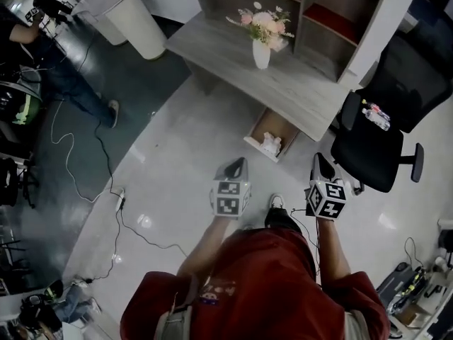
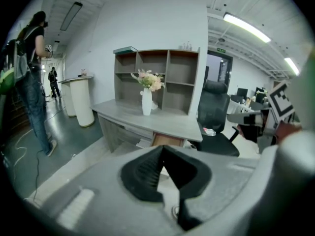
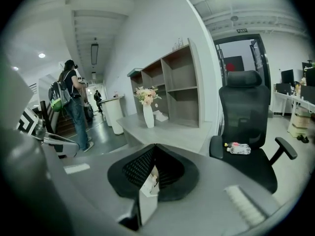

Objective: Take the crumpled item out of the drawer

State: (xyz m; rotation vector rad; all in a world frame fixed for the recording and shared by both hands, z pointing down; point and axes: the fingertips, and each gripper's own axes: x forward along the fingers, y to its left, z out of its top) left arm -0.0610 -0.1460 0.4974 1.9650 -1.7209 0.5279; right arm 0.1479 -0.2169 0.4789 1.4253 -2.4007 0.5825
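An open drawer [image 1: 266, 131] sticks out from under the grey desk [image 1: 233, 59], and a crumpled white item [image 1: 270, 144] lies inside it. My left gripper [image 1: 236, 167] and right gripper [image 1: 322, 166] hover side by side above the floor, short of the drawer, both shut and empty. In the left gripper view the jaws [image 2: 162, 149] meet at their tips, with the drawer [image 2: 167, 140] just beyond. The right gripper view has its jaws [image 3: 155, 147] closed too; through the slit below them I see the drawer [image 3: 146, 203] and the crumpled item [image 3: 153, 174].
A vase of flowers [image 1: 262, 44] stands on the desk before a shelf unit [image 1: 311, 13]. A black office chair [image 1: 379, 129] with a bottle [image 1: 375, 114] on its seat stands right of the drawer. A person [image 1: 49, 55] and floor cables [image 1: 117, 204] are at left.
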